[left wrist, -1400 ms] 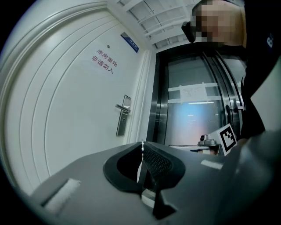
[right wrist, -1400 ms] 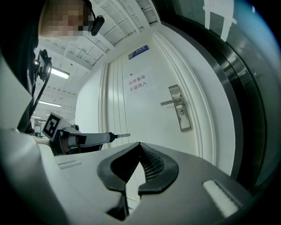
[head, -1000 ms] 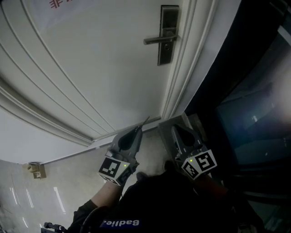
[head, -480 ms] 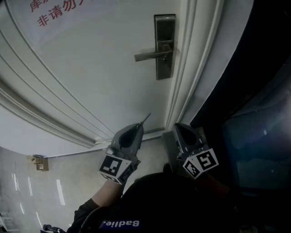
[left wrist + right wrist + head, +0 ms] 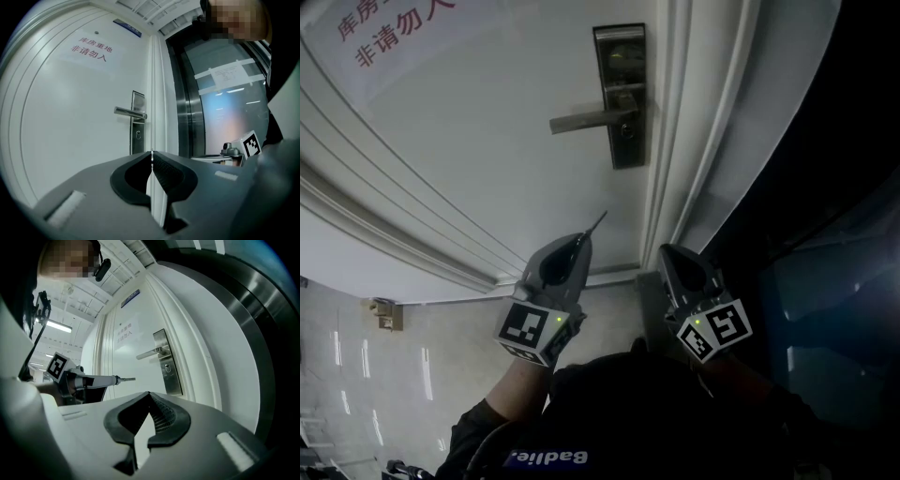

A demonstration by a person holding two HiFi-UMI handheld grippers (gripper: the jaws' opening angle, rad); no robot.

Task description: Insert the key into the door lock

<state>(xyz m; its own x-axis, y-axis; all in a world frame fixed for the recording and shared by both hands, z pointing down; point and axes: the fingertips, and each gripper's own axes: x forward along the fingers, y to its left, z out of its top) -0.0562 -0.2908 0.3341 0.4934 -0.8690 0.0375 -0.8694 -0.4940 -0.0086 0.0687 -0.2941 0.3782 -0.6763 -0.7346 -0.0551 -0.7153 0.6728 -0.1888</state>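
Sign (image 5: 389, 33) with red characters: on the white door (image 5: 487, 169), ahead of the left gripper and well off to its left; small brass-coloured fitting (image 5: 382, 315): on the glossy pale surface left of that gripper's rear, kind not told; left gripper (image 5: 584, 240): held in a hand, marker cube at its rear, pointing at the door, jaws closed on the key (image 5: 597, 225); key: thin shaft standing straight out past the jaw tips, clear of the door and short of the lock; lever handle (image 5: 586, 120): ahead of the key tip, bar running leftward from the plate; lock plate (image 5: 622, 94): dark metal, upright near the door's edge, ahead of the left gripper and slightly to its right; keyhole (image 5: 626, 131): in the plate just under the lever's root, well apart from the key tip; door frame (image 5: 675, 141): white mouldings, ahead of the right gripper; right gripper (image 5: 667, 253): just beside the left one, on its right, jaws closed together at the tips, nothing between them; glass panel (image 5: 825, 309): dark, to the right gripper's right.
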